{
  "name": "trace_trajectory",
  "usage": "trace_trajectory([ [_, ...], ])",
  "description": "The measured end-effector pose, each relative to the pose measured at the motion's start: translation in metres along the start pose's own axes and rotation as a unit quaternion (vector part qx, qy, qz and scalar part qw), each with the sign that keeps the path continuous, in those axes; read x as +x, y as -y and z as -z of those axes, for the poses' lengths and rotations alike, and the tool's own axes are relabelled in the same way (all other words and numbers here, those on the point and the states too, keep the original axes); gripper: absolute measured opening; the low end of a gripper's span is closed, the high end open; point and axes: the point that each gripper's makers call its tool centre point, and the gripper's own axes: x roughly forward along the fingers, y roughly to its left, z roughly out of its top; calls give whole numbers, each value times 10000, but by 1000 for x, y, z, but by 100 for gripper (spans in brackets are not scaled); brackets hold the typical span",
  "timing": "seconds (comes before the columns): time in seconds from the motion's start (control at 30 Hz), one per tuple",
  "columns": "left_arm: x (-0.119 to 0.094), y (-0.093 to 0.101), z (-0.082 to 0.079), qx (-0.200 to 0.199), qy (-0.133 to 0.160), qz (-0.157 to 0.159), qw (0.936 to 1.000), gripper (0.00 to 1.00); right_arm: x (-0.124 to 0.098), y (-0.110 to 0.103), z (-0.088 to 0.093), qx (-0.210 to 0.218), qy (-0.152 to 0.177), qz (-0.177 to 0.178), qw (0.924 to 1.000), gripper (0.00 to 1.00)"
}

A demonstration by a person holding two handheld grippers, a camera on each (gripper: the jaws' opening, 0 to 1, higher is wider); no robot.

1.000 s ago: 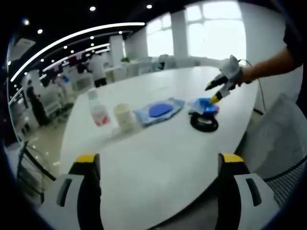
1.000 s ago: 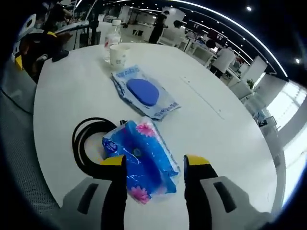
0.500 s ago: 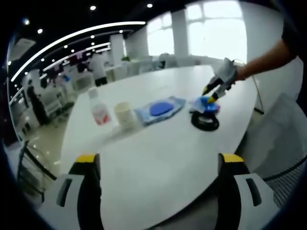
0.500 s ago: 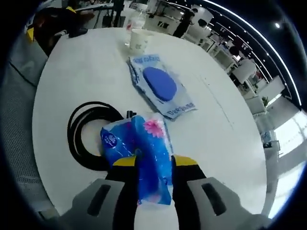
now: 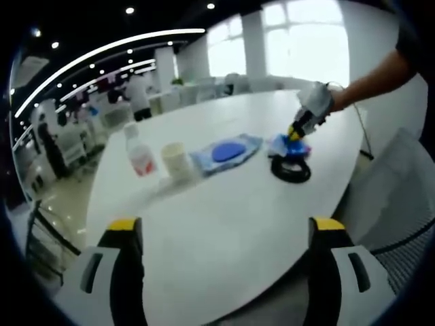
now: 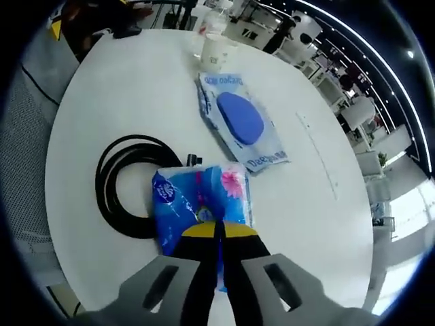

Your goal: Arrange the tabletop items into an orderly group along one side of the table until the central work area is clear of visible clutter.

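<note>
In the right gripper view, the right gripper (image 6: 219, 229) pinches the blue flowered plastic tissue pack (image 6: 197, 204) at lower centre, beside the coiled black cable (image 6: 126, 183). The left gripper (image 5: 224, 234) stands spread over the white table (image 5: 224, 204).

The table (image 6: 122, 95) is plain white. The tissue pack (image 6: 202, 204) is bright blue with pink flowers and a small white mark. The coiled cable (image 6: 122, 187) is black. The flat wipes packet (image 6: 241, 122) is pale blue-white with a dark blue oval in its middle (some blue lettering also, too small to read). The cup (image 5: 175, 161) is cream-white. The bottle (image 5: 140, 155) is clear with a pinkish label. The right tool (image 6: 219, 234) has yellow tips on grey-white bodies, and the left tool (image 5: 228, 227) has the same colours.
</note>
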Motion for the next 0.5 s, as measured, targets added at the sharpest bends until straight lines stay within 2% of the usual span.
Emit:
trace_trajectory([
  [0.5,0,1,1,23,-14,61,10000,98,-14,11,2,-260,30,192,9995,0],
])
